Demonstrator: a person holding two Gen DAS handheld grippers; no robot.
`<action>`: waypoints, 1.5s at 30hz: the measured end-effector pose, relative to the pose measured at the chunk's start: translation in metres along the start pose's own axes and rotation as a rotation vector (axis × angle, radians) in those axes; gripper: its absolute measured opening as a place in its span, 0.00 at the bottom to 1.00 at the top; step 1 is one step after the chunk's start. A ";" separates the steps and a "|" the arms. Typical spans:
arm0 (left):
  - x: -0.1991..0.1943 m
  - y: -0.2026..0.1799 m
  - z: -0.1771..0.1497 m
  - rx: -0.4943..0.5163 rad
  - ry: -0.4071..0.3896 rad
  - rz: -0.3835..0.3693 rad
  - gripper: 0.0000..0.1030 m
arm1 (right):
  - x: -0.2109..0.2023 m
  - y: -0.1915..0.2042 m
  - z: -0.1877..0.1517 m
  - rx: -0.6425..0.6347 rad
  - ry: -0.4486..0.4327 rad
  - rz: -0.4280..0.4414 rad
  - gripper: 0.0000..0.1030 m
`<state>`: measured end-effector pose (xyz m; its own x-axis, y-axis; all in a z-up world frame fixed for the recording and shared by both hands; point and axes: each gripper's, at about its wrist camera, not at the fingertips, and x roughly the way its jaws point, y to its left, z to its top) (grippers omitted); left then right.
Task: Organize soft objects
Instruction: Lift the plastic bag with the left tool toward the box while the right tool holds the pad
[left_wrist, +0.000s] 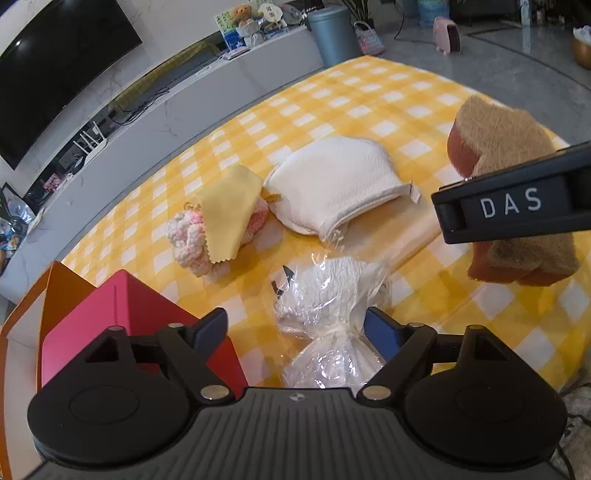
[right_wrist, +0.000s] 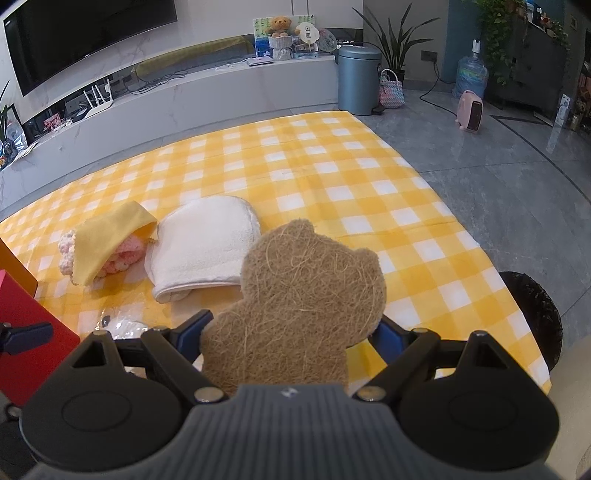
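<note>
A white soft item wrapped in clear plastic (left_wrist: 332, 314) lies on the yellow checked cloth (left_wrist: 369, 96), between the fingers of my left gripper (left_wrist: 295, 321), which is open around it. My right gripper (right_wrist: 291, 328) is shut on a brown bear-shaped fibre sponge (right_wrist: 303, 288), held above the table; in the left wrist view the sponge (left_wrist: 509, 133) hangs at the right behind a black finger (left_wrist: 517, 199). A white towel mitt (right_wrist: 207, 240) lies mid-table. To its left a yellow cloth (right_wrist: 110, 236) drapes over a pink and white knitted piece (right_wrist: 122, 258).
A red box (left_wrist: 122, 314) stands inside an orange box (left_wrist: 62, 288) at the near left. A black round stool (right_wrist: 532, 314) sits off the table's right edge. Beyond the far edge are a blue-grey bin (right_wrist: 360, 79) and a low white shelf (right_wrist: 221, 96).
</note>
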<state>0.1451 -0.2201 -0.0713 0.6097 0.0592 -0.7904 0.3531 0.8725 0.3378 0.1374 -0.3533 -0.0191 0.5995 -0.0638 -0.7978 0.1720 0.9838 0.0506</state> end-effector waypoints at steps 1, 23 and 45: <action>0.001 -0.003 0.001 0.008 0.009 0.007 0.95 | 0.000 0.000 0.000 -0.001 0.001 0.000 0.85; 0.006 0.008 -0.005 -0.163 0.083 -0.126 0.47 | -0.001 -0.002 0.001 0.011 -0.004 0.012 0.85; -0.120 0.098 -0.018 -0.367 -0.221 -0.346 0.48 | -0.015 -0.013 0.008 0.155 -0.062 0.219 0.85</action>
<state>0.0935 -0.1324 0.0473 0.6506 -0.3302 -0.6839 0.3130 0.9371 -0.1546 0.1325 -0.3664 -0.0033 0.6818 0.1324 -0.7195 0.1479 0.9382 0.3128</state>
